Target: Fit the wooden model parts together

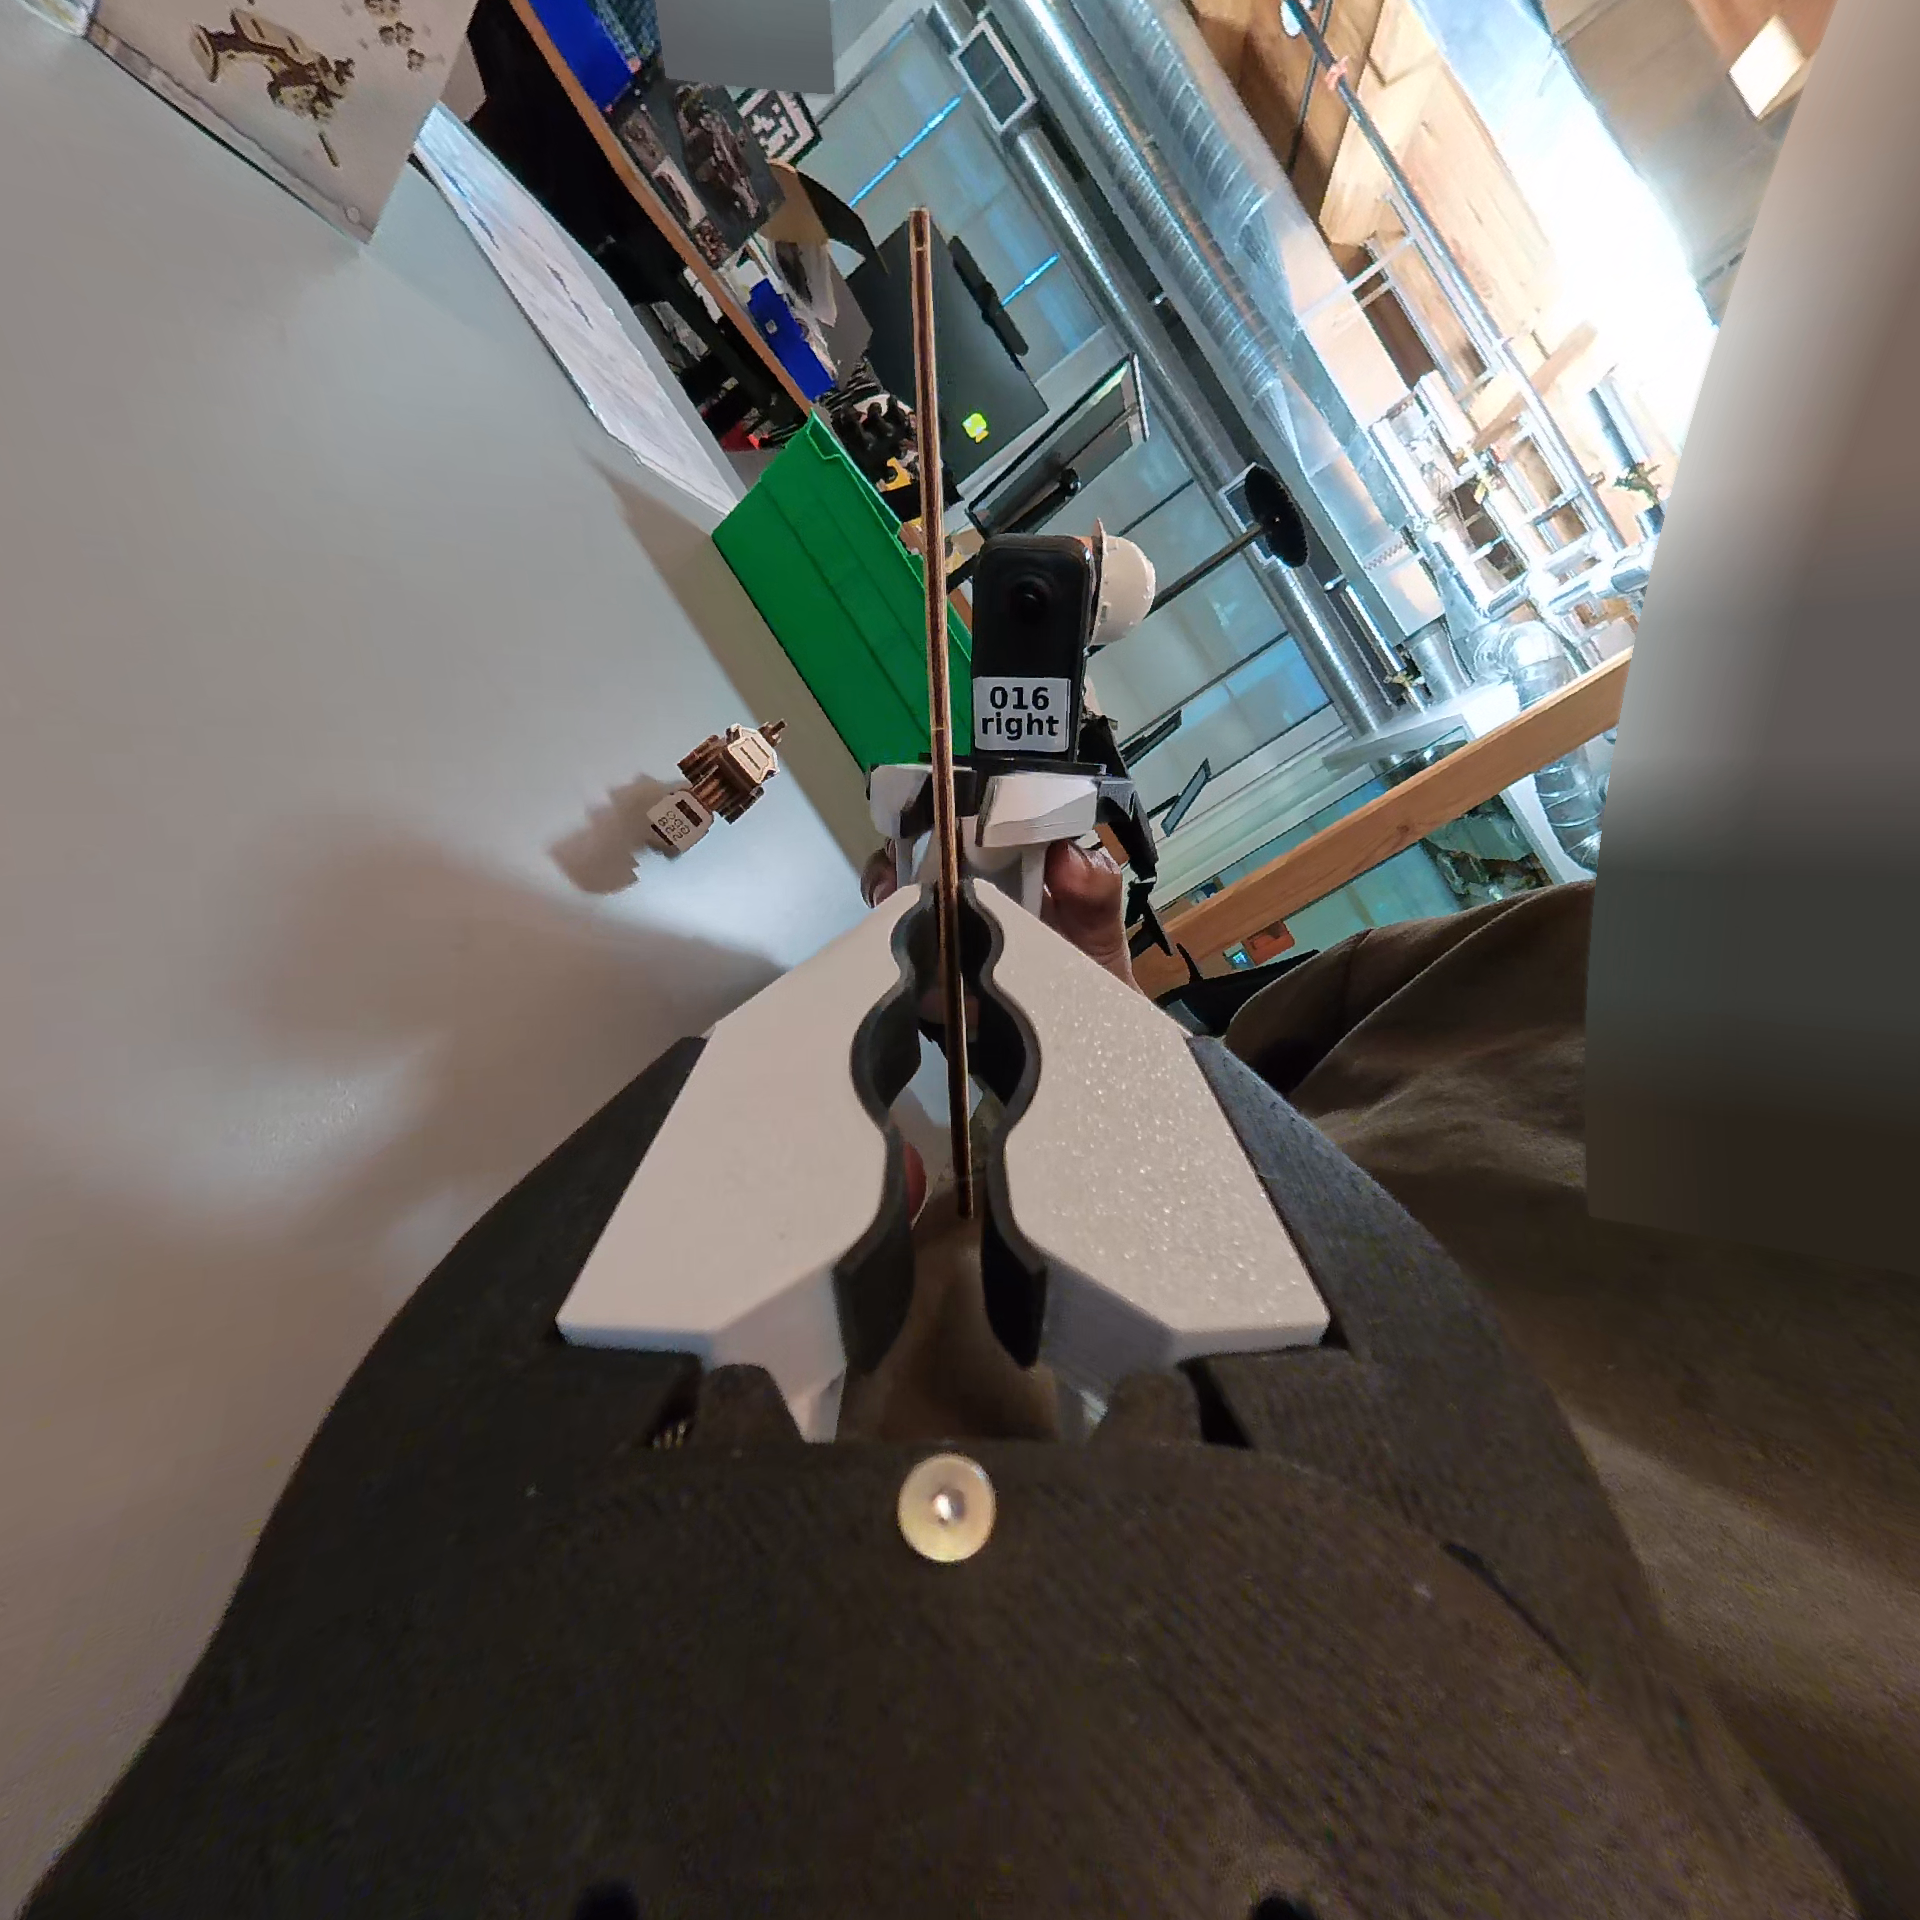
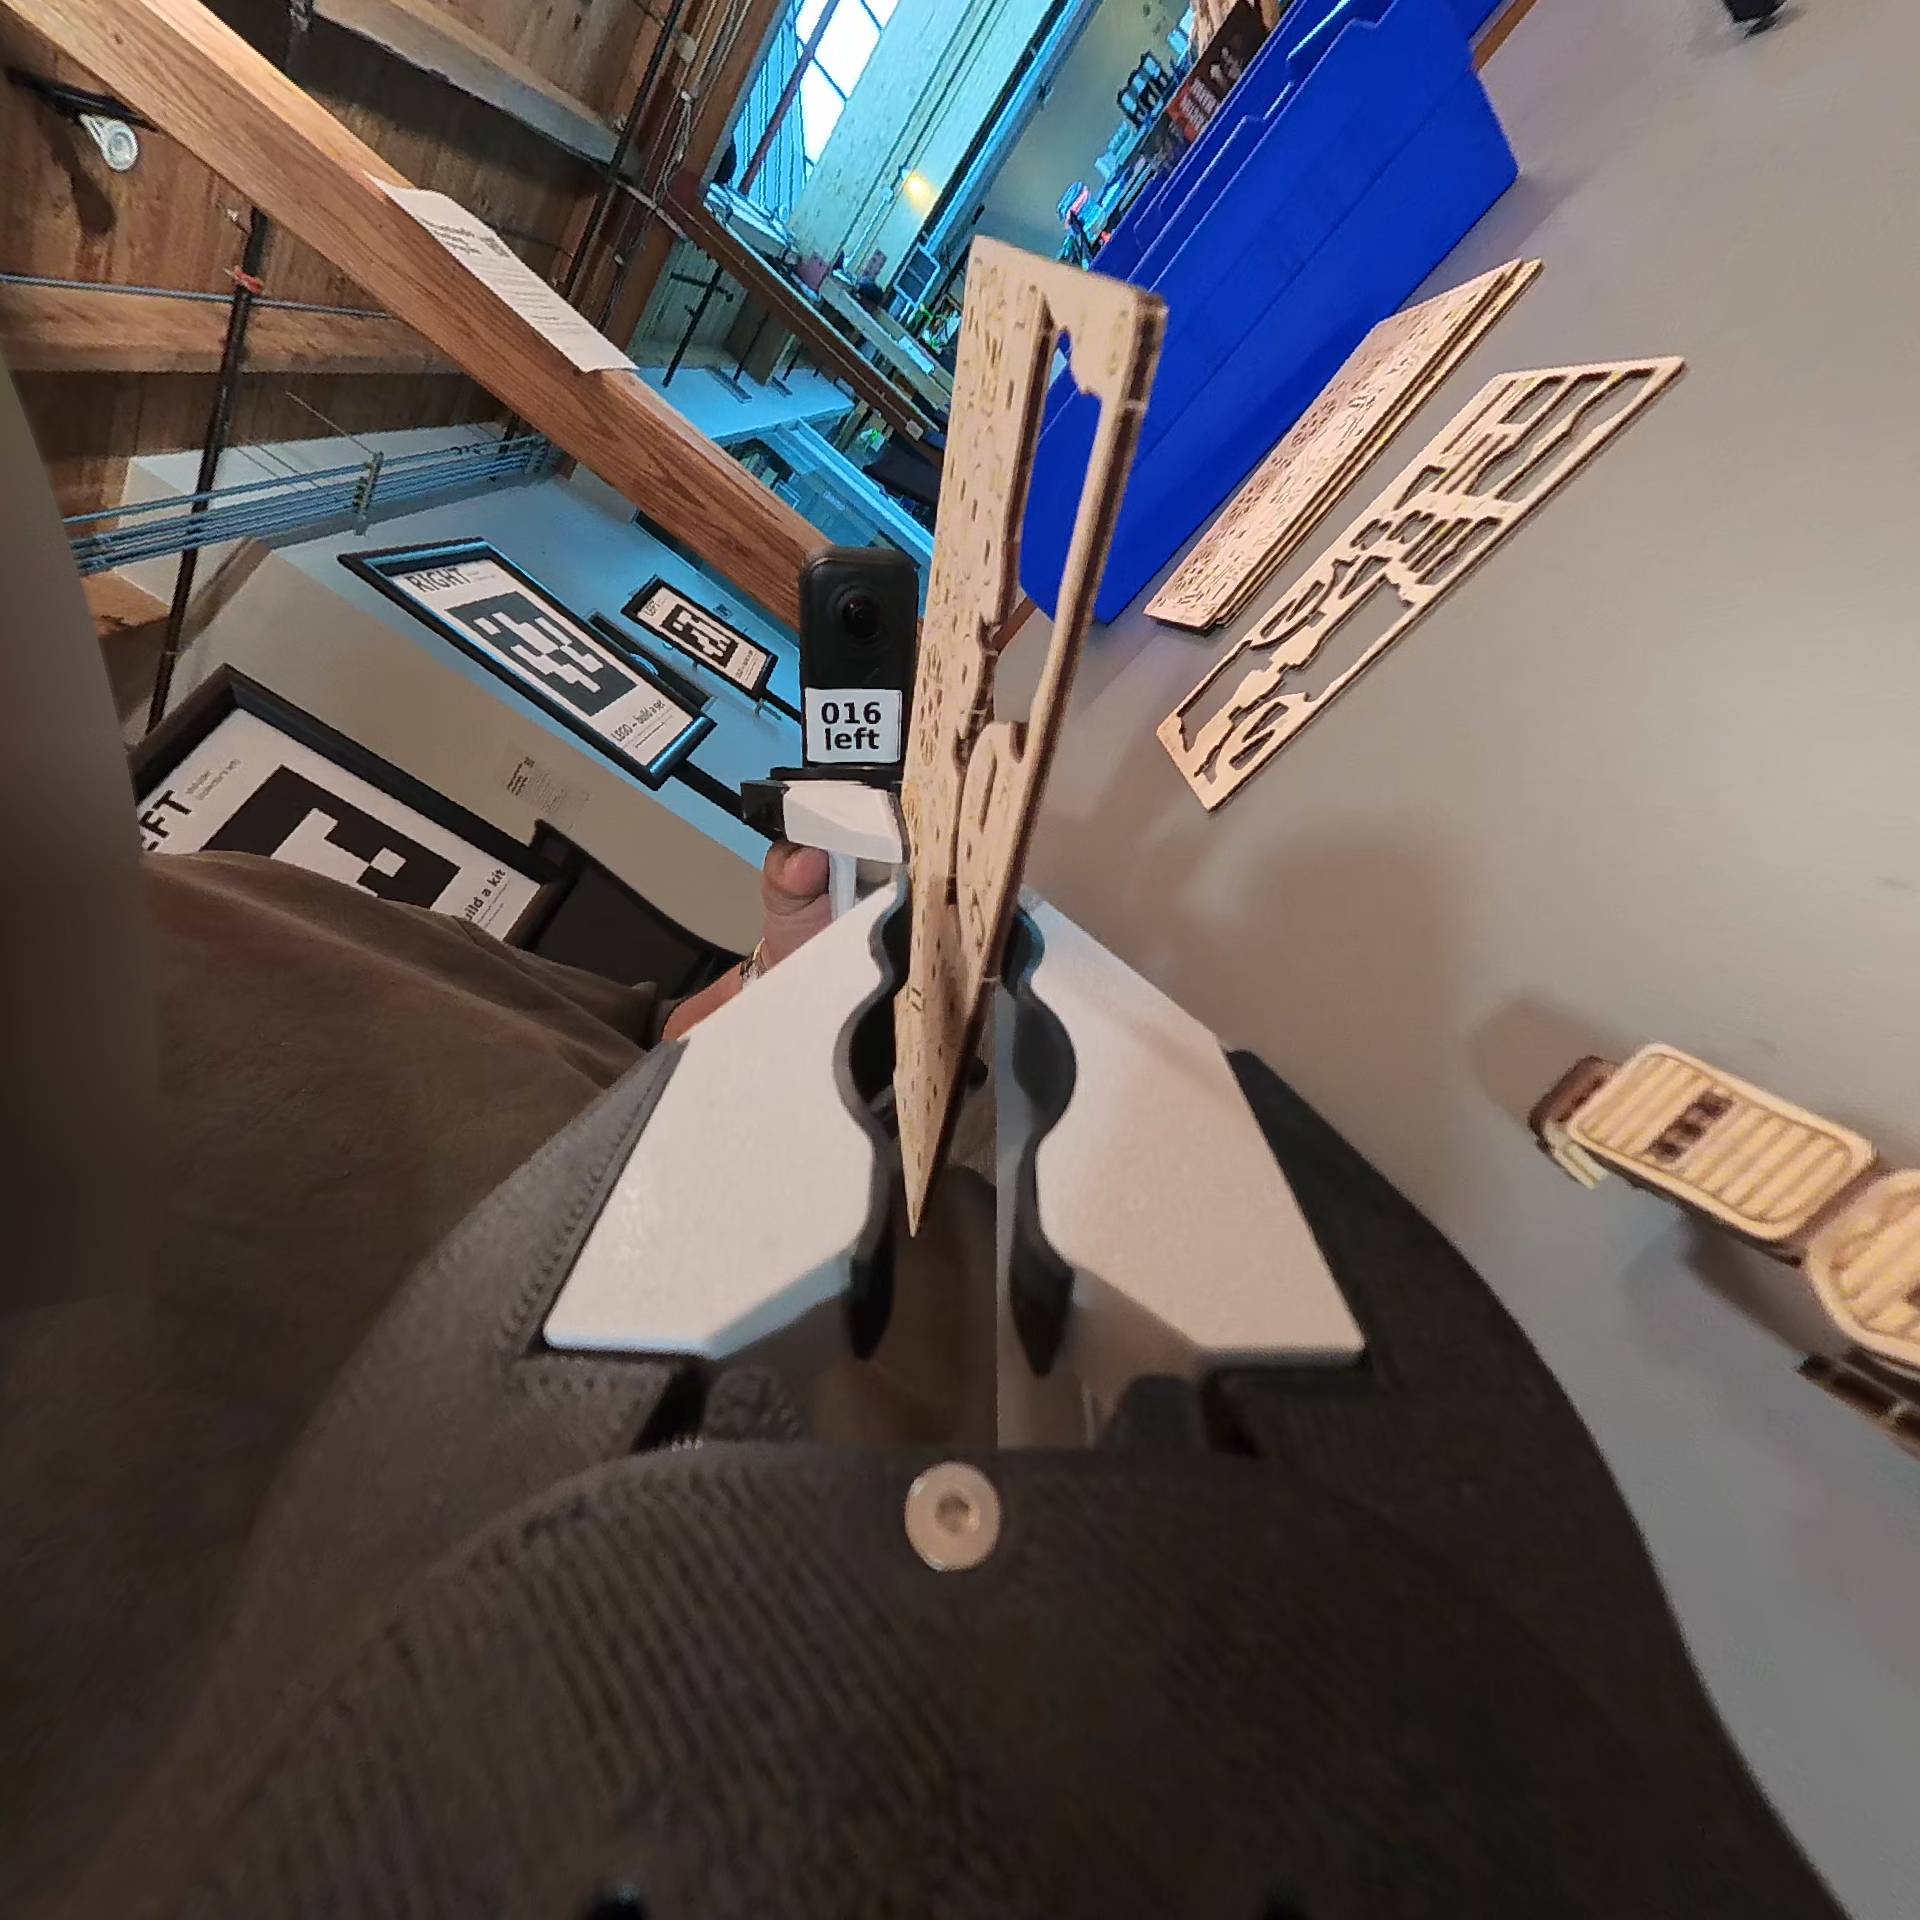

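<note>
A thin laser-cut wooden parts sheet [image 2: 997,675] is held up in the air between both grippers. In the left wrist view I see it edge-on [image 1: 933,582], running straight out from my fingers. My left gripper [image 1: 951,899] is shut on one end of it. My right gripper [image 2: 956,920] is shut on the opposite end. Each gripper faces the other: the right one shows in the left wrist view [image 1: 961,816], the left one in the right wrist view [image 2: 847,826]. A small part-built wooden model [image 1: 727,774] stands on the grey table.
A green bin [image 1: 831,592], a paper sheet [image 1: 582,322] and the kit box [image 1: 260,73] lie at the table's far side. A blue bin [image 2: 1278,281], a stack of wooden sheets [image 2: 1340,447], an emptied frame sheet [image 2: 1423,571] and a ribbed wooden assembly [image 2: 1714,1143] lie on the table. Less than 4 cm separates the two grippers' tips.
</note>
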Demonstrator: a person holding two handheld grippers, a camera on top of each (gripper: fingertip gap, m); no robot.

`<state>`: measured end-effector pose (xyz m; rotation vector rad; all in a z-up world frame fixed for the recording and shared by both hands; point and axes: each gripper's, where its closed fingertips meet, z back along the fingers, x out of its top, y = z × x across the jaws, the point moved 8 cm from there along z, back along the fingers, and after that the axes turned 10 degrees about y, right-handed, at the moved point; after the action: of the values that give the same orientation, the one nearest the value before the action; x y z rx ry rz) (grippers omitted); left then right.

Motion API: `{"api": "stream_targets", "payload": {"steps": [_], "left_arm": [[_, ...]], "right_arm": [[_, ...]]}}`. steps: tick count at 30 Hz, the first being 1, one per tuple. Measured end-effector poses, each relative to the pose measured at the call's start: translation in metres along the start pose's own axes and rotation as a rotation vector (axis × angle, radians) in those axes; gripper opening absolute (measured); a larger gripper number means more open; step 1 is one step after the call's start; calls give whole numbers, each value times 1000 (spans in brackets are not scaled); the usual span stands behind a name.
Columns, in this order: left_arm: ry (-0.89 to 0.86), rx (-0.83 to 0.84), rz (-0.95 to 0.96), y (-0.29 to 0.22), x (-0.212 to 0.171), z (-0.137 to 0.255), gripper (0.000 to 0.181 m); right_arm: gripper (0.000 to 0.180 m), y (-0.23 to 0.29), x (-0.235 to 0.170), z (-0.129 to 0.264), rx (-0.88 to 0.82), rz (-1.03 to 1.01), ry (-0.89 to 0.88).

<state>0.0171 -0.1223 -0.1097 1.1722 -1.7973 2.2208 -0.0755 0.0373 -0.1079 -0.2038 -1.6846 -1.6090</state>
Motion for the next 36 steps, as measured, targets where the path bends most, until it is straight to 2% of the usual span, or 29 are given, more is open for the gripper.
{"api": "stream_targets", "payload": {"steps": [20,36], "left_arm": [[-9,-30,10,1,5,-2,0],[181,-167,34,13,24,-66,0]], "right_arm": [[14,3,-10,-6,-21,36,79],[12,14,-33,55,-194,-13,-144]]}}
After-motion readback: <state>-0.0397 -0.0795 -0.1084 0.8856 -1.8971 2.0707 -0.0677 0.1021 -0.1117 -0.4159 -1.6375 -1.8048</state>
